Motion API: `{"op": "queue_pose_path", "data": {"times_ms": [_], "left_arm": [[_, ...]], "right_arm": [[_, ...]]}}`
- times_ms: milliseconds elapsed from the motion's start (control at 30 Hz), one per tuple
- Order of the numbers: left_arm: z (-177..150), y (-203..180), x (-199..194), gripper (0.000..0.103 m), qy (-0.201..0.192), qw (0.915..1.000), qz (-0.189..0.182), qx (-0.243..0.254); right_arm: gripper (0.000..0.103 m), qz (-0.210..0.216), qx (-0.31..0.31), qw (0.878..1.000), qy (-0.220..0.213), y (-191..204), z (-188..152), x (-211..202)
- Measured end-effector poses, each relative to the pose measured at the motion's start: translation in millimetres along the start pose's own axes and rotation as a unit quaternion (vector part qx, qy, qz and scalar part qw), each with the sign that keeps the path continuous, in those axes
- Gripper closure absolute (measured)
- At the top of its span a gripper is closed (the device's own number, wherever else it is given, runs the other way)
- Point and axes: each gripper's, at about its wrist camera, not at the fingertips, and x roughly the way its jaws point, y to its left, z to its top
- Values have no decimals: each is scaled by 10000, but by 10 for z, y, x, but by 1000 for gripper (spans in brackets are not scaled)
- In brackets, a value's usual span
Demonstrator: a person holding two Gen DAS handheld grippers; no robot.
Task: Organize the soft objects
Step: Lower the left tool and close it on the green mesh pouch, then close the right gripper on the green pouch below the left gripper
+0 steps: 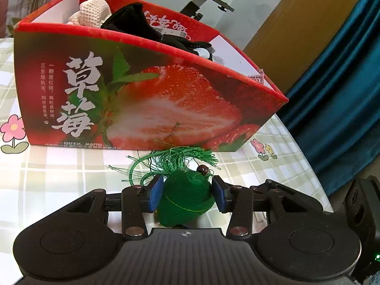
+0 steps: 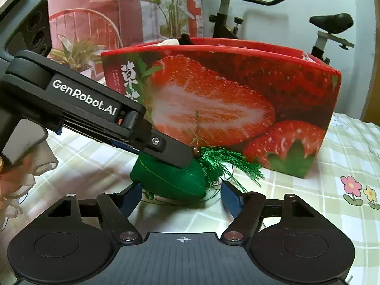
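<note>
- The bench (image 1: 59,178) wears a glossy checked cloth in pale green and white, printed with cartoon flowers (image 1: 13,133).
- On it stands a red cardboard strawberry box (image 1: 152,99), open at the top, its smooth front printed with a cut strawberry and white Chinese characters.
- Inside the box, to the left, lies a cream knitted piece (image 1: 92,11) with a nubbly crochet texture; just right of it is a black fabric item (image 1: 140,21), soft and crumpled.
- In front of the box, resting on the cloth, is a green thread-wound sachet (image 1: 185,197), rounded and plump, shiny with tight windings, bearing a dark wooden bead (image 1: 203,169) and a loose green tassel (image 1: 180,159) that fans out toward the box's base.
- The left gripper (image 1: 187,194) has its blue-padded jaws at a narrow setting, one on each side of the sachet, the pads touching or nearly touching its flanks; whether they press I cannot tell.
- In the right wrist view, the left gripper's black finger lies over the top of the sachet (image 2: 168,180).
- The right gripper (image 2: 181,196) has its jaws wide, flanking the sachet from the near side with a visible gap at each pad.
- An exercise bike (image 2: 237,11) and a blue curtain (image 1: 337,99) stand behind.
</note>
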Motion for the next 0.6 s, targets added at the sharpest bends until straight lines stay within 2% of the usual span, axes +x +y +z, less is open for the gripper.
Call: {"op": "queue_pose_path", "data": {"times_ms": [200, 367, 600], "left_arm": [[-126, -77, 4, 57, -124, 9997, -97, -186], [-281, -108, -88, 57, -407, 9985, 13, -378], [-403, -120, -222, 57, -568, 9976, 196, -330]], "right_arm": [[41, 383, -84, 9992, -4, 9, -34, -27], [43, 451, -213, 9987, -87, 44, -49, -84], [43, 583, -661, 9961, -102, 181, -63, -113]]}}
